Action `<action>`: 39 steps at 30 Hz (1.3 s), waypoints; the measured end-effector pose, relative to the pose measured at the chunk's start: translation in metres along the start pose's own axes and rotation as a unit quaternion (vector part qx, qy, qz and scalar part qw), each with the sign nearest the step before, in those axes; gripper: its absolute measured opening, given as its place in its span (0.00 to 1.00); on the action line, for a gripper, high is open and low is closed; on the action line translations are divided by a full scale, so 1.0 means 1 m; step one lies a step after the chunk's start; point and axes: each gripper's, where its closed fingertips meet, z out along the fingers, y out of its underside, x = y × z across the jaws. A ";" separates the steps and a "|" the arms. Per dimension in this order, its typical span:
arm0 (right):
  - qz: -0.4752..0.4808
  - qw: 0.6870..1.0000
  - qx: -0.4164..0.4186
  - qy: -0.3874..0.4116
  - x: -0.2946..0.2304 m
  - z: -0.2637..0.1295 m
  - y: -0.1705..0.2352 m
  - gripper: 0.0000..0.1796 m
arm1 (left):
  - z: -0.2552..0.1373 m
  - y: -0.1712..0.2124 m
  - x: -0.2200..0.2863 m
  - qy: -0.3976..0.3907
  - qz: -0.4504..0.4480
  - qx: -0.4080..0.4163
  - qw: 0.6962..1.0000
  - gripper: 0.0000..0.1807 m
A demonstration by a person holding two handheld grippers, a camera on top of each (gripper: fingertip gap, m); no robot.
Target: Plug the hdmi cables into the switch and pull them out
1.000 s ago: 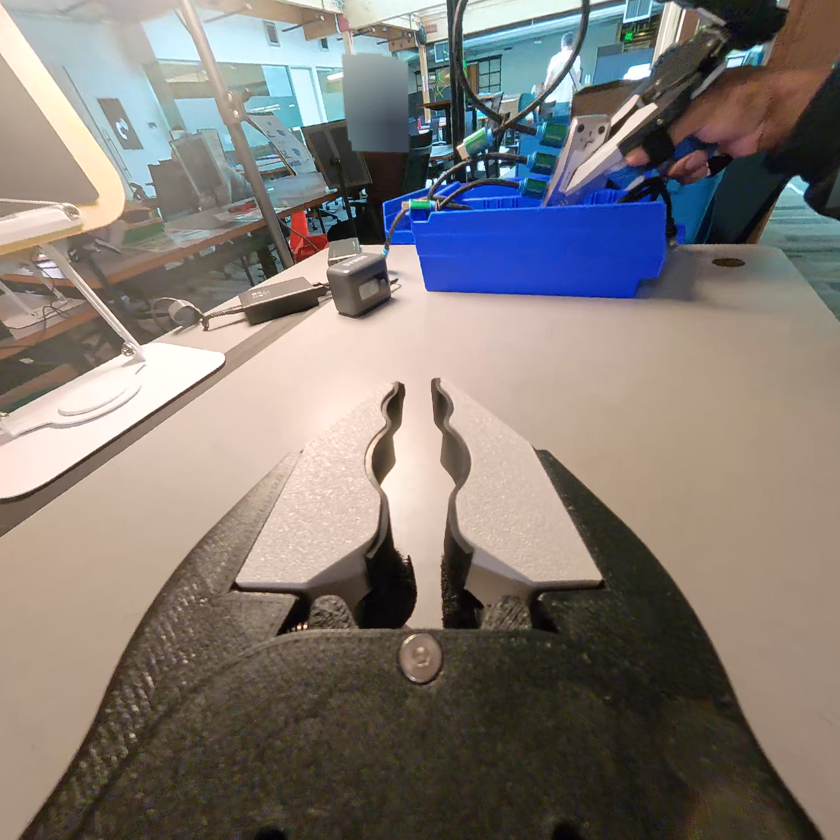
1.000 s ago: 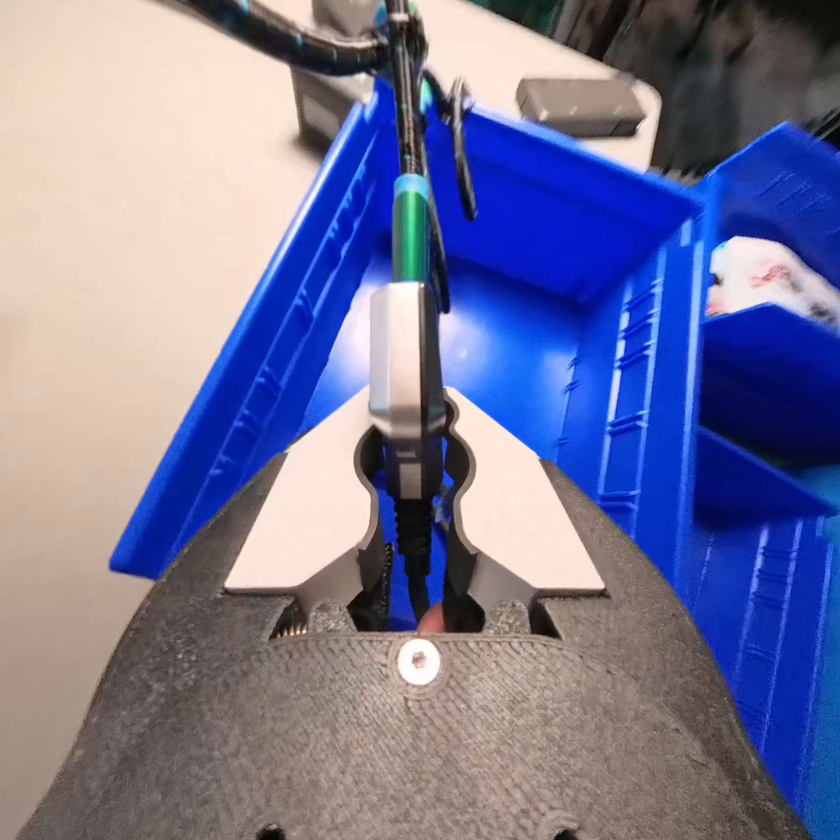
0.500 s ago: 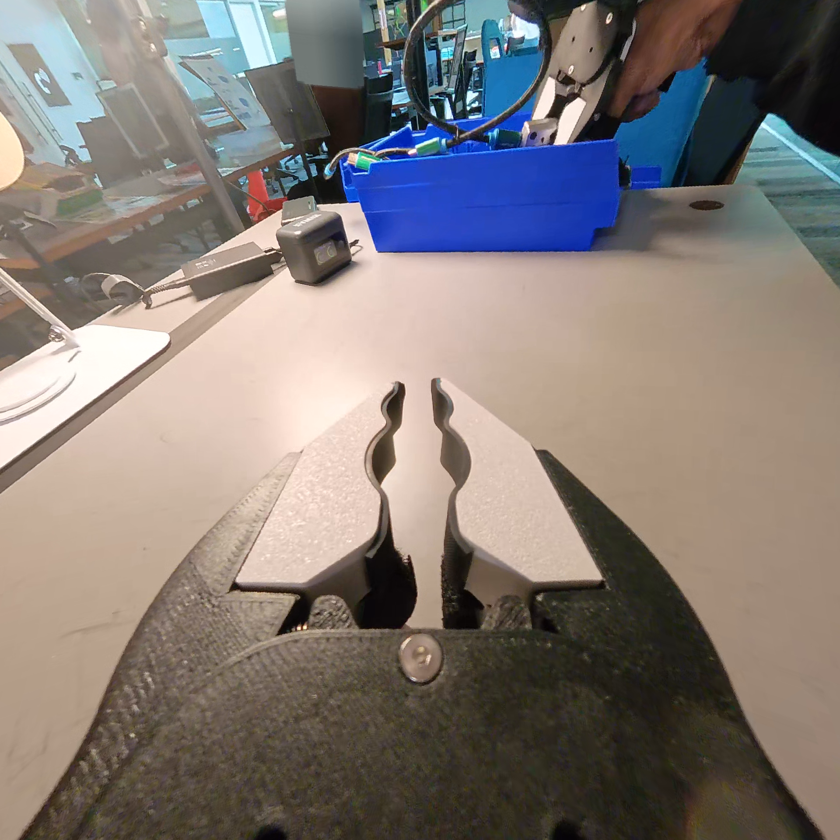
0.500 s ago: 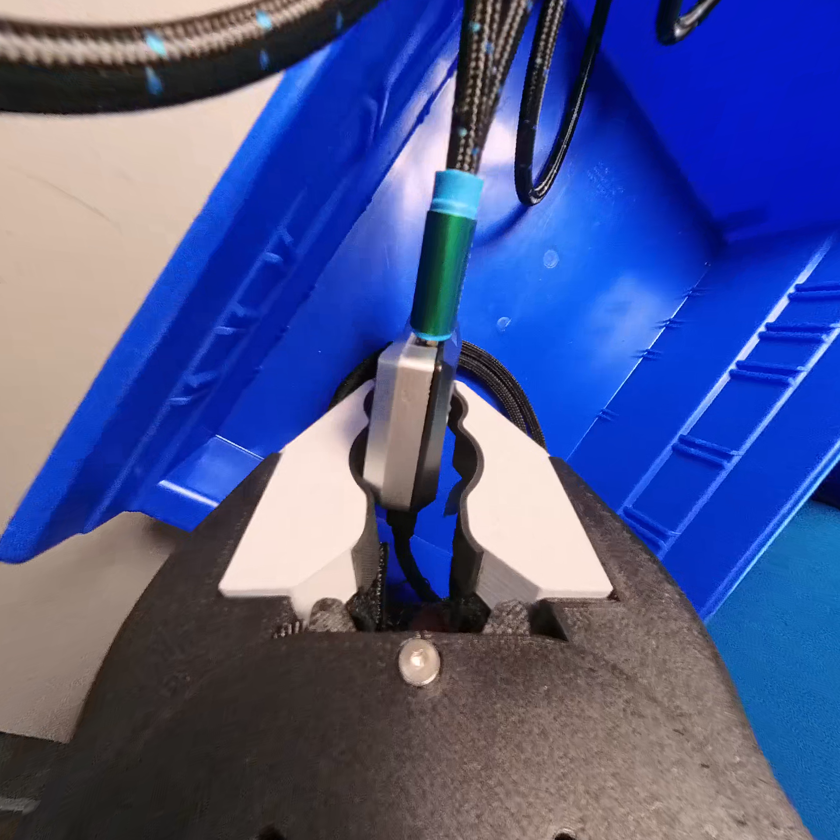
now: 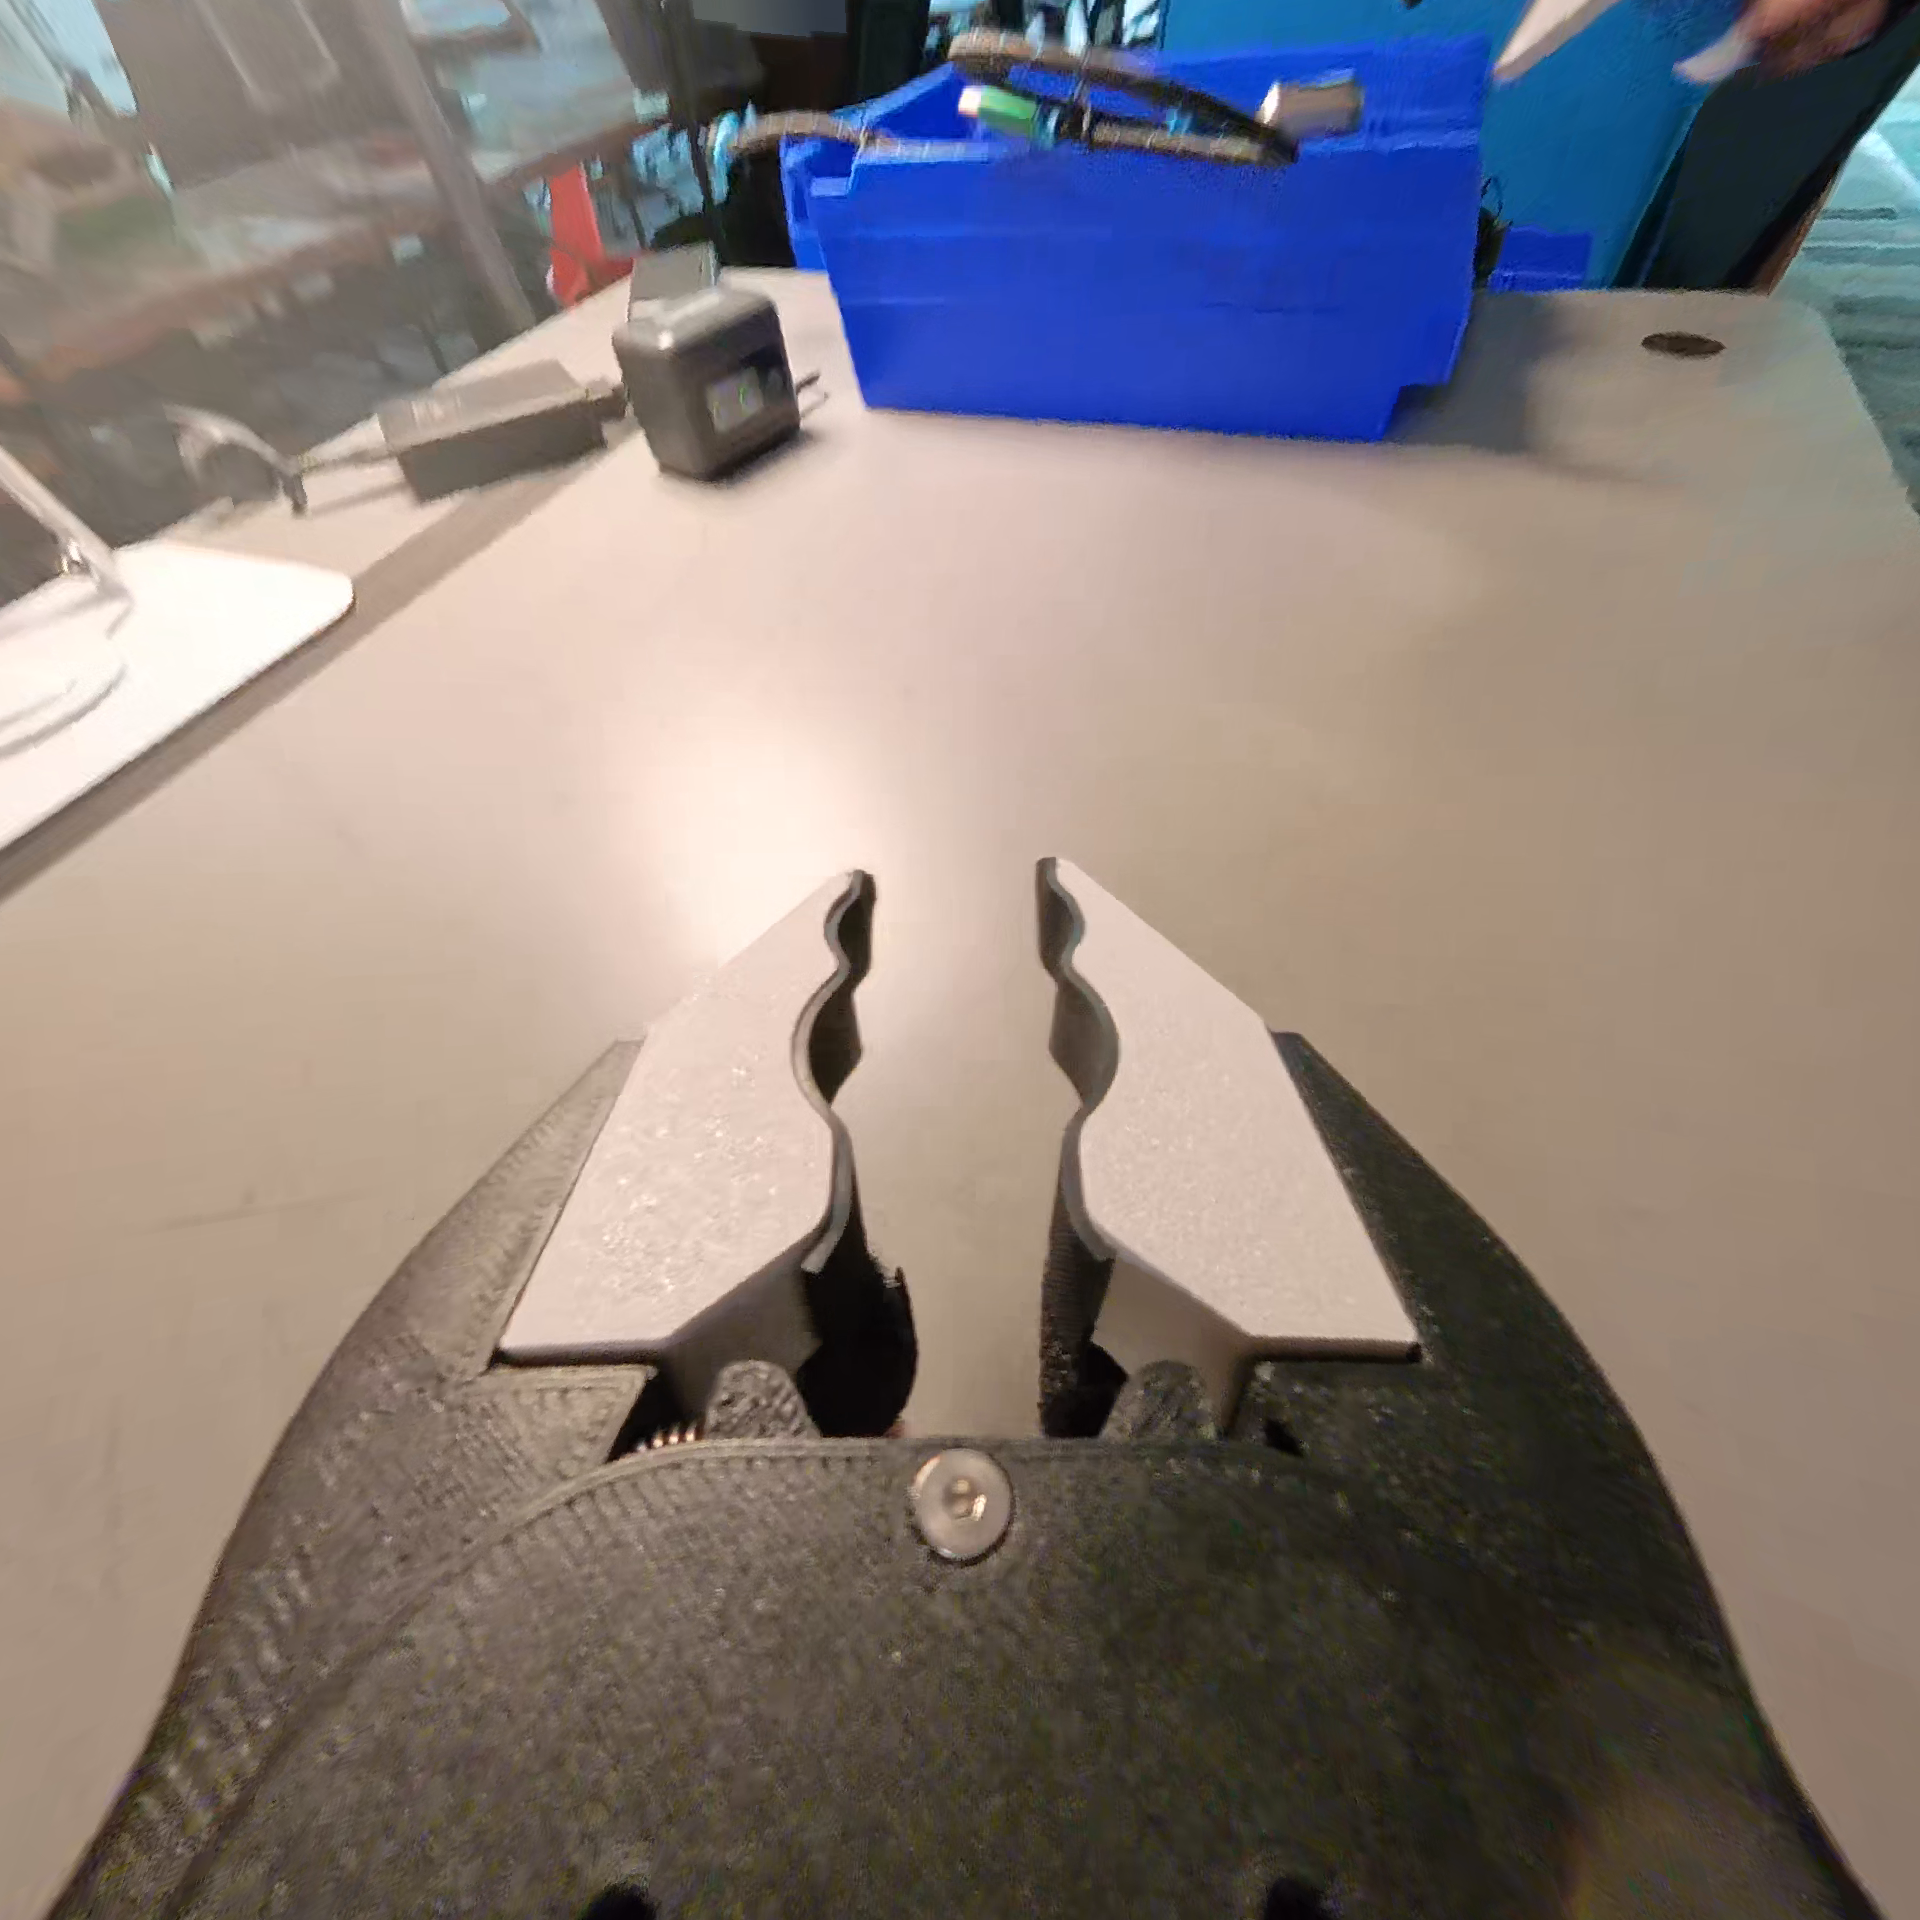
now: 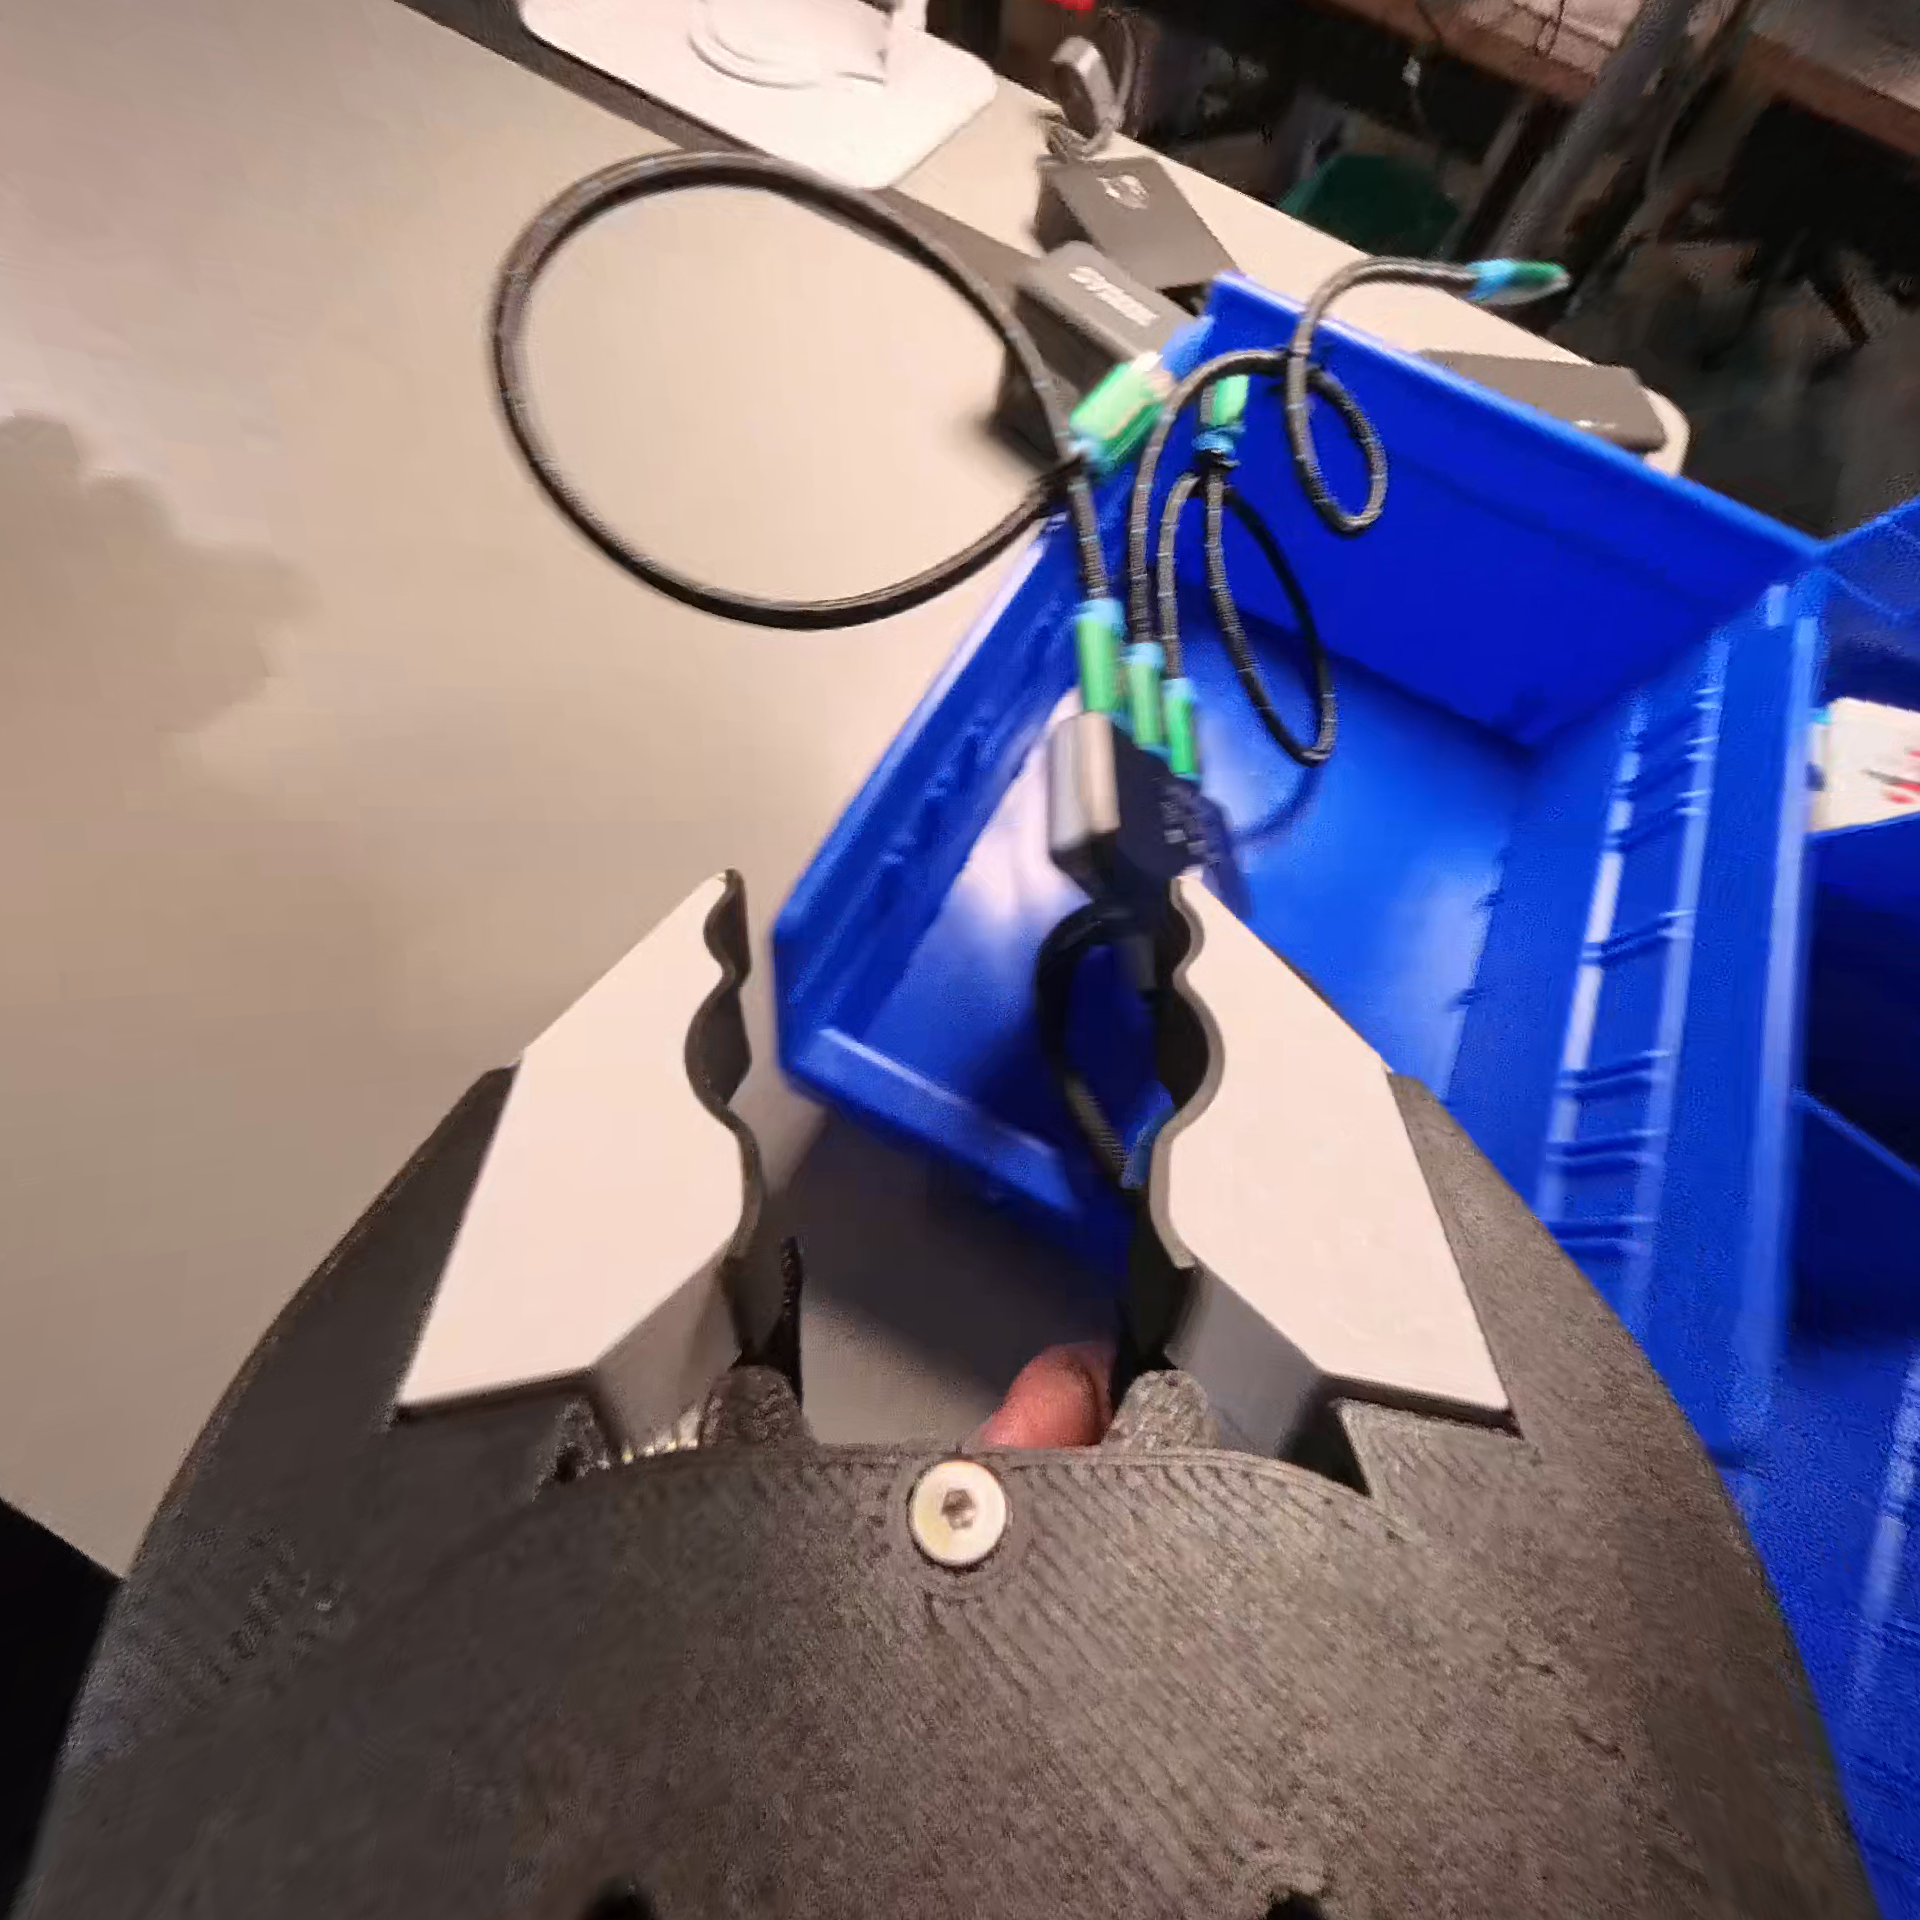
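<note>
— Right wrist view: right tongs (image 6: 961,894) spread wide, gripping nothing?
— Yes. Switch (image 6: 1117,805) with hdmi cables (image 6: 1143,582) at twelve o'clock, over blue bin (image 6: 1621,831).
— Left tongs (image 5: 954,883)?
— Narrowly parted above bare tabletop (image 5: 1247,644).

Bright indoor light, motion blur, tabletop (image 5: 1039,644) glare, wide-angle edge distortion.

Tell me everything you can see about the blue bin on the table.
The blue bin is an open-topped rectangular tub of what looks like moulded plastic, with ribbed inner walls. It stands upright on the grey table near its far edge, beside a second blue bin. Braided black cables with green plug sleeves drape over its rim and into it, joined to a small grey switch that seems to lie inside. Neither gripper touches it.
</note>
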 end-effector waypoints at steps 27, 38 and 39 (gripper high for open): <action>0.032 0.991 0.046 0.122 -0.008 0.040 0.033 0.03 | -0.339 0.145 -0.083 -0.547 -0.151 -0.160 0.808 0.03; -0.003 0.998 0.060 0.027 -0.062 0.010 0.045 0.03 | -0.289 0.118 -0.004 -0.365 -0.056 -0.121 0.922 0.03; -0.006 0.998 0.063 0.019 -0.067 0.011 0.044 0.03 | -0.282 0.115 0.004 -0.337 -0.046 -0.120 0.933 0.03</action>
